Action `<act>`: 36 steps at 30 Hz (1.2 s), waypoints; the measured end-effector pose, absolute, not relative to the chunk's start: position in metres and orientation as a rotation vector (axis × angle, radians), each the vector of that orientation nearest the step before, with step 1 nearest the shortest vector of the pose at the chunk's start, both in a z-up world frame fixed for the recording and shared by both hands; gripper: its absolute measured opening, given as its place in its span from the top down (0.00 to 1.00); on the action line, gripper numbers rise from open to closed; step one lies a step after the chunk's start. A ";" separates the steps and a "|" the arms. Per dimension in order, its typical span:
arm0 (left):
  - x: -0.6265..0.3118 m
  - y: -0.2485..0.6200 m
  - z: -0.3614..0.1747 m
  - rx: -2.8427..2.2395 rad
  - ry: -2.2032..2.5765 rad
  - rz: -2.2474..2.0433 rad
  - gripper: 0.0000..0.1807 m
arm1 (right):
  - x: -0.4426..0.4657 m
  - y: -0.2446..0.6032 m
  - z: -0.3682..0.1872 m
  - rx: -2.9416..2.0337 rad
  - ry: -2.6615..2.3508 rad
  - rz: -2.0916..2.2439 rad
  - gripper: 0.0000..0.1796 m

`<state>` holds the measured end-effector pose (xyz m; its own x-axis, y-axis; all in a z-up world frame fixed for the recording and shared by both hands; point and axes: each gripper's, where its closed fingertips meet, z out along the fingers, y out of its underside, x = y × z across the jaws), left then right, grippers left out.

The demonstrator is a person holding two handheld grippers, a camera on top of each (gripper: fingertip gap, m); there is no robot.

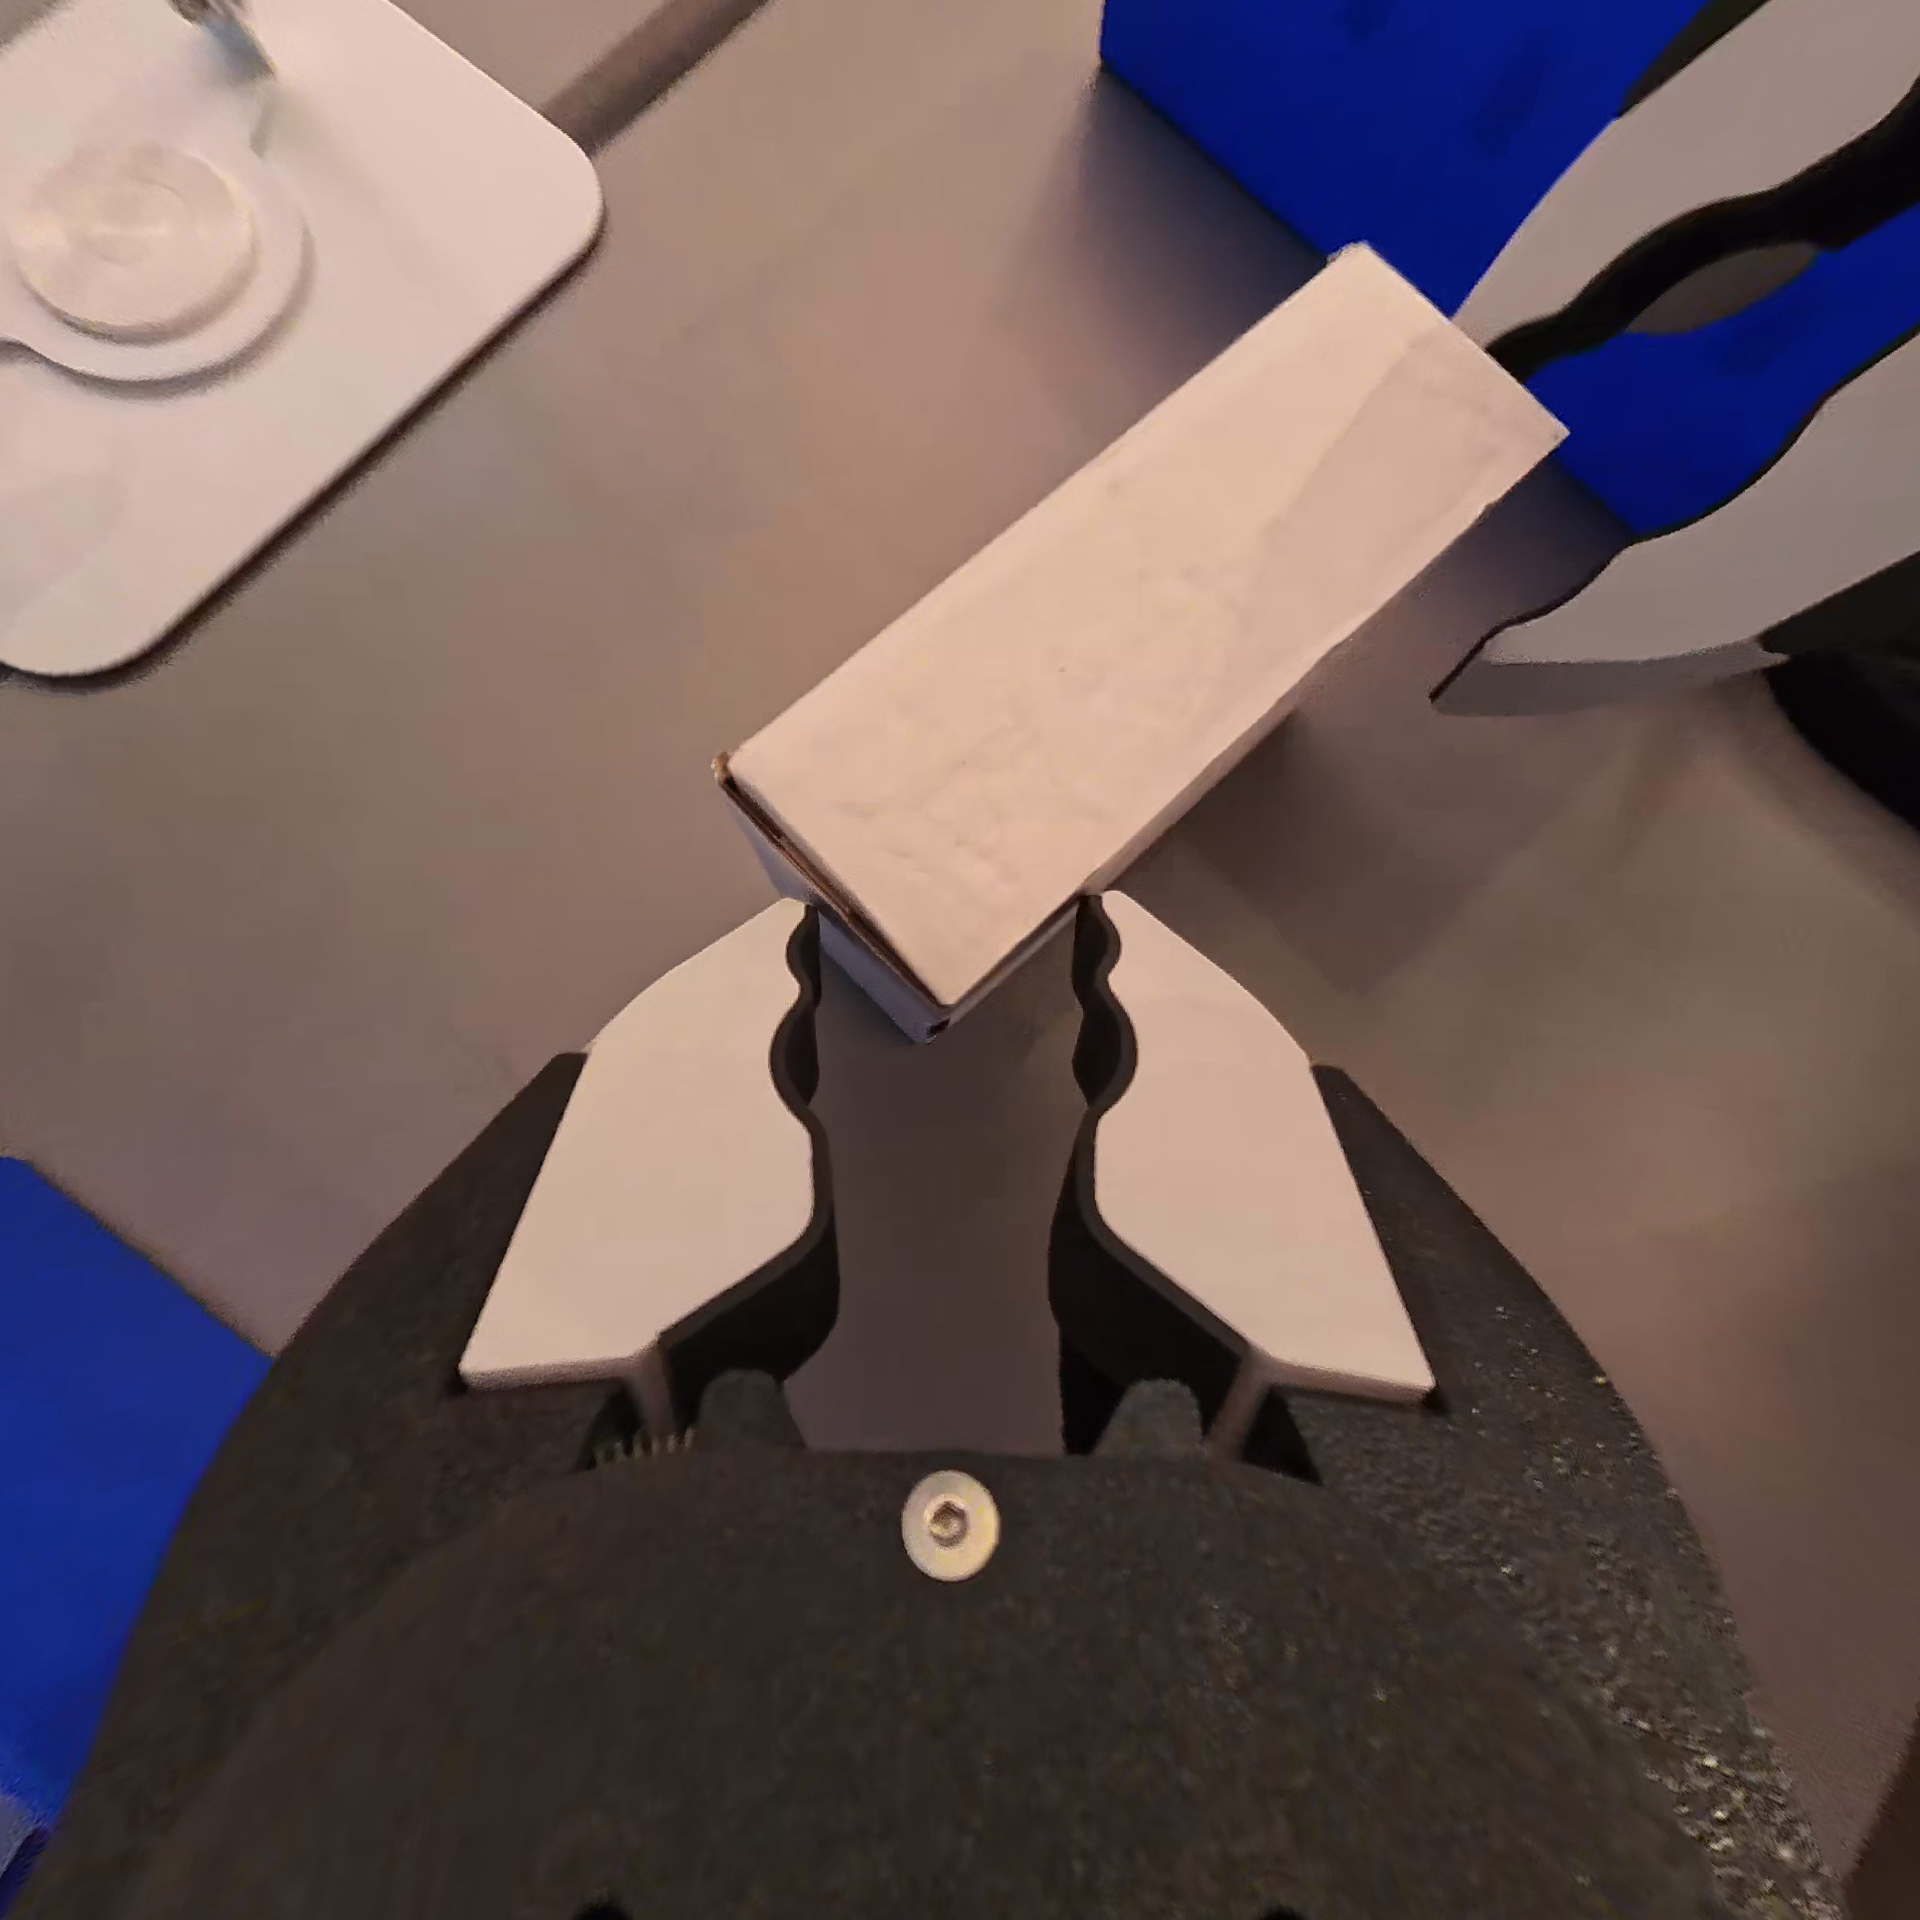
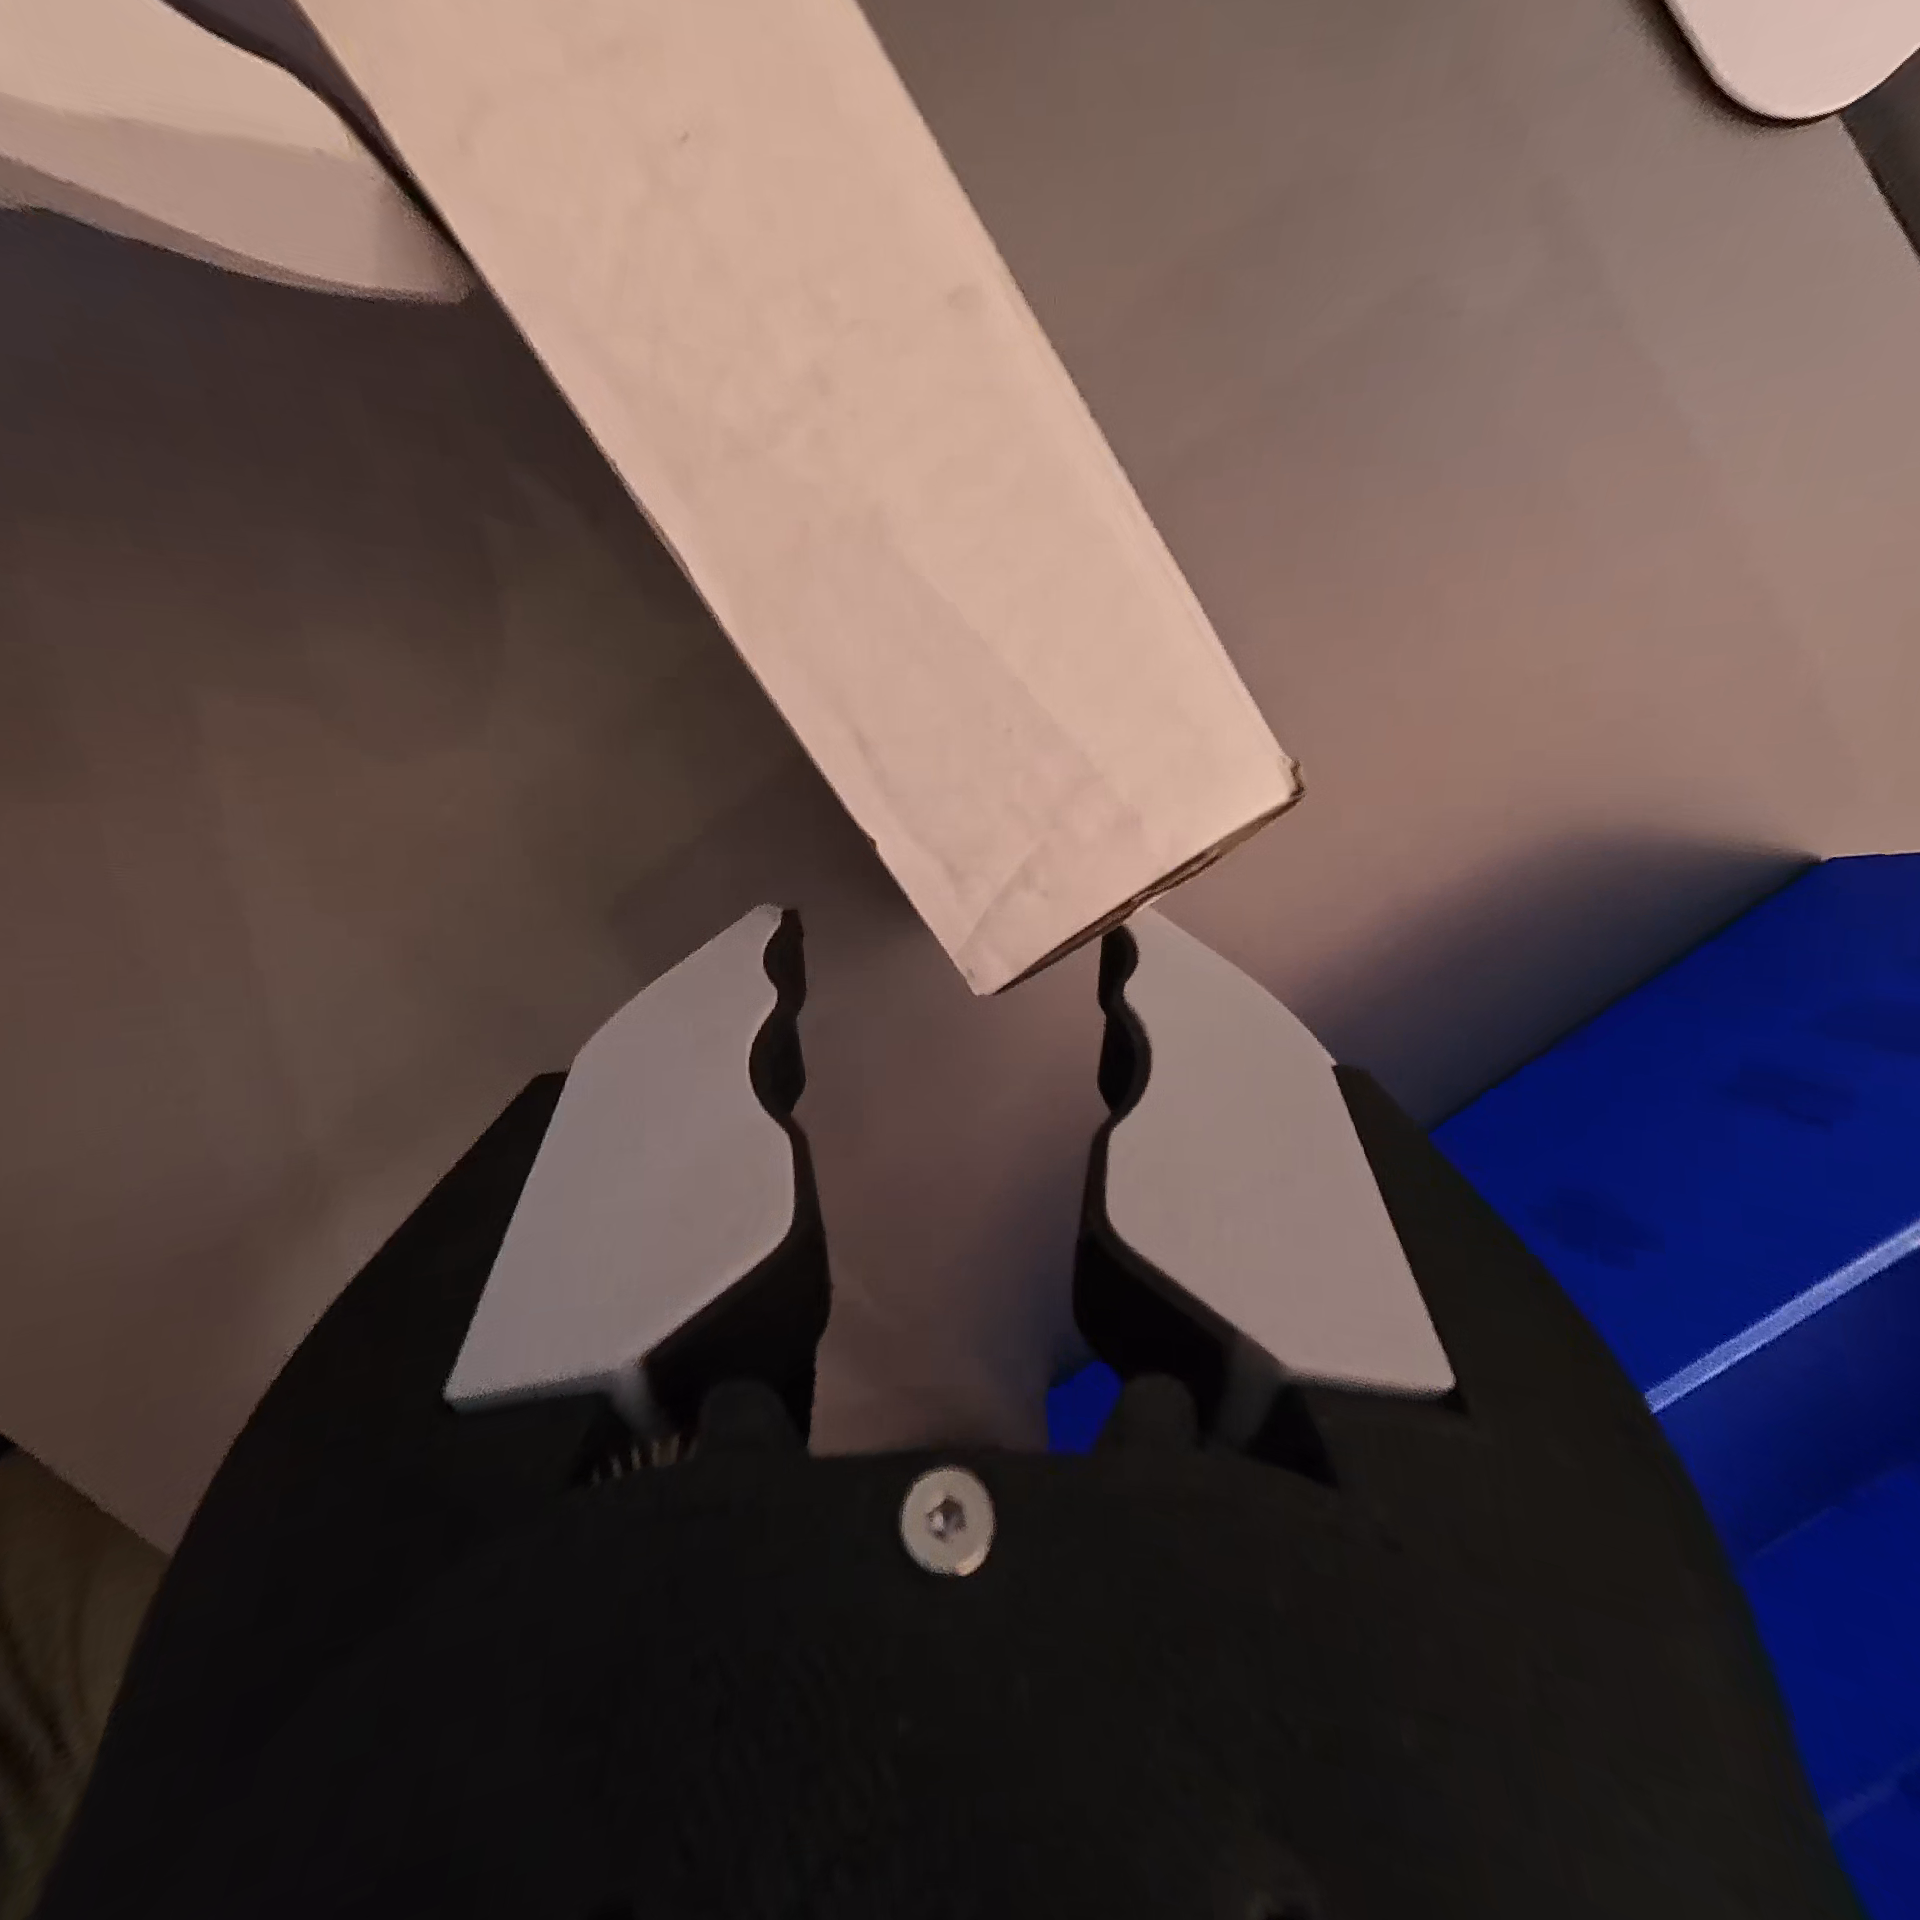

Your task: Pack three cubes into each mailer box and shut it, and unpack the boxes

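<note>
A closed white mailer box (image 1: 1122, 623) lies slantwise on the grey table. My left gripper (image 1: 943, 914) is open, and the box's near corner sits between its fingertips. My right gripper (image 2: 954, 925) is open at the opposite end of the box (image 2: 831, 468), whose corner reaches just between its tips. In the left wrist view the right gripper's fingers (image 1: 1714, 540) show at the box's far end, spread apart. In the right wrist view a finger of the left gripper (image 2: 208, 208) shows at the top left. No cubes are in view.
A blue bin (image 1: 1299, 125) stands behind the box, and it also shows in the right wrist view (image 2: 1714, 1195). Another blue bin (image 1: 104, 1455) is at the lower left. A white mat (image 1: 416, 343) with a clear round object (image 1: 135, 239) lies at the far left.
</note>
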<state>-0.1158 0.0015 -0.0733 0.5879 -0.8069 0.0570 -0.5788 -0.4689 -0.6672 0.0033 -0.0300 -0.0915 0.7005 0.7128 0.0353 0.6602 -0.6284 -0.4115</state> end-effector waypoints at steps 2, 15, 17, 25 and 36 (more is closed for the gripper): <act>-0.115 0.002 -0.070 -2.164 1.048 -0.472 0.74 | 0.007 -0.029 -0.089 -2.506 -1.088 0.153 0.68; -0.105 0.012 -0.081 -1.901 0.884 -0.420 0.42 | -0.061 -0.007 -0.038 -1.902 -1.678 0.233 0.56; -0.098 0.011 -0.087 -1.892 0.848 -0.504 0.42 | -0.060 0.005 -0.048 -1.991 -1.708 0.271 0.55; -0.088 0.012 -0.102 -1.793 0.915 -0.453 0.39 | -0.041 -0.001 -0.089 -2.131 -1.883 0.176 0.63; -0.048 -0.067 -0.089 -1.567 1.193 -0.859 0.46 | -0.021 -0.073 -0.089 -1.922 -2.101 0.344 0.64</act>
<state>-0.0477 -0.0670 -0.0889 0.2762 -0.9610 -0.0138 -0.2909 -0.0699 -0.9542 -0.0210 -0.0730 -0.0887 -0.0817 0.9958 0.0401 0.9310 0.0907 -0.3535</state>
